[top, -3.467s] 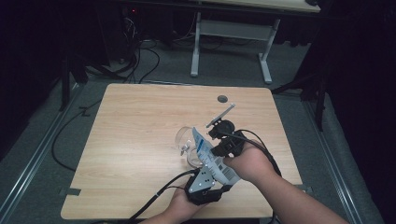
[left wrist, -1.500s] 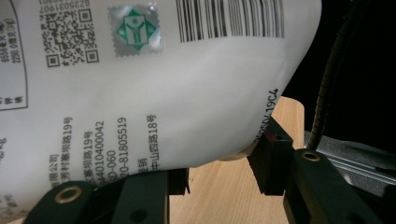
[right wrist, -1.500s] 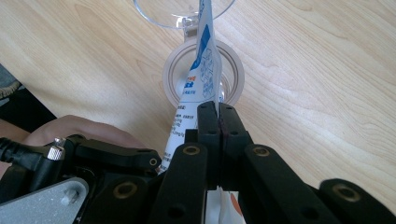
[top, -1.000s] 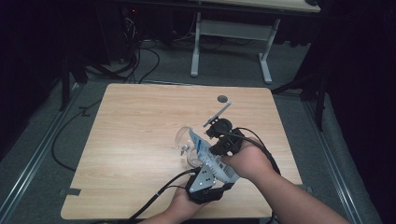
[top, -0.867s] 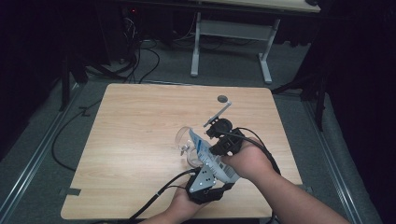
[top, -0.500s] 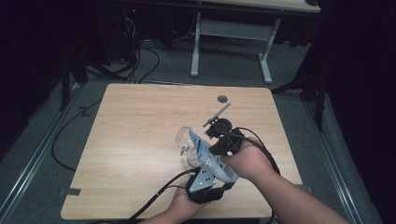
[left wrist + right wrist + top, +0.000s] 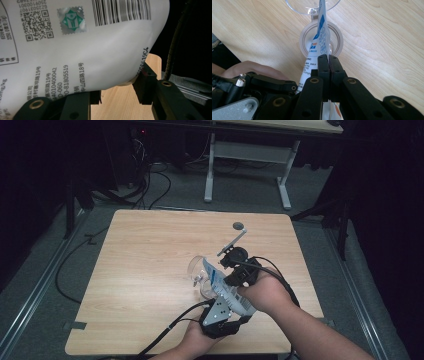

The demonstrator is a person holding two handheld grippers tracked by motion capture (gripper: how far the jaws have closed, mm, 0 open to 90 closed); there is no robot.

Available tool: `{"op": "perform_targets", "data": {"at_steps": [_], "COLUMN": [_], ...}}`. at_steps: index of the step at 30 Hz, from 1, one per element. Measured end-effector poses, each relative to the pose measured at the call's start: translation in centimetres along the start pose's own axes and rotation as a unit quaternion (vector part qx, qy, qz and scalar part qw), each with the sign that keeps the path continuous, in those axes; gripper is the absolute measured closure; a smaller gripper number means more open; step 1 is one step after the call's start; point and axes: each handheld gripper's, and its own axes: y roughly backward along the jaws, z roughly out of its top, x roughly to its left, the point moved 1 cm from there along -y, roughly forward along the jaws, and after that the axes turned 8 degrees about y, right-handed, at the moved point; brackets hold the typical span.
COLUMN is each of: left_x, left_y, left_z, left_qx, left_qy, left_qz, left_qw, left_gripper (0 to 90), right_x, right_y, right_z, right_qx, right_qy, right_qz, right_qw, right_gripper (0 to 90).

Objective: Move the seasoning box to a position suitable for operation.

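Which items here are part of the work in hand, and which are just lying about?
In use: white pouch, gripped by left gripper and right gripper; clear glass; tape roll beneath the pouch.
Lying about: small dark disc; thin grey rod.

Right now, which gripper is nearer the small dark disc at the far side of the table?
Right. The right gripper, shut on the pouch, sits just this side of the disc. The left gripper holds the pouch's lower end near the table's near edge, farther away.

Pouch cropped by frame edges, glass bowl cut off above
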Motion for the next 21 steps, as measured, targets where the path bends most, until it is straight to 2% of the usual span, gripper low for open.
{"op": "perform_targets", "data": {"at_steps": [3,5,16,21], "left_x": [0.03,0.06,0.11,0.13], "left_y": [-0.02,-0.03,0.0,0.01], "left_z": [0.04,0.08,0.27,0.28], "left_qx": [-0.001,-0.001,-0.004,-0.005], "left_qy": [0.0,0.001,0.003,0.004], "left_qz": [0.001,0.001,0.002,0.003], "left_qw": [1.0,1.0,1.0,1.0], "left_gripper": [62.8,62.8,62.7,62.7], "right_x": [0.0,-0.28,-0.22,-0.23], "right_y": [-0.02,-0.12,-0.09,-0.13], "right_z": [0.02,0.07,0.28,0.36], "right_qx": [0.0,-0.007,-0.009,-0.009], "right_qy": [0.0,0.019,0.017,0.023], "right_qz": [0.0,-0.001,-0.003,-0.004], "right_qw": [1.0,0.9998,0.9998,0.9997], "right_gripper": [89.9,89.9,89.9,89.9]}}
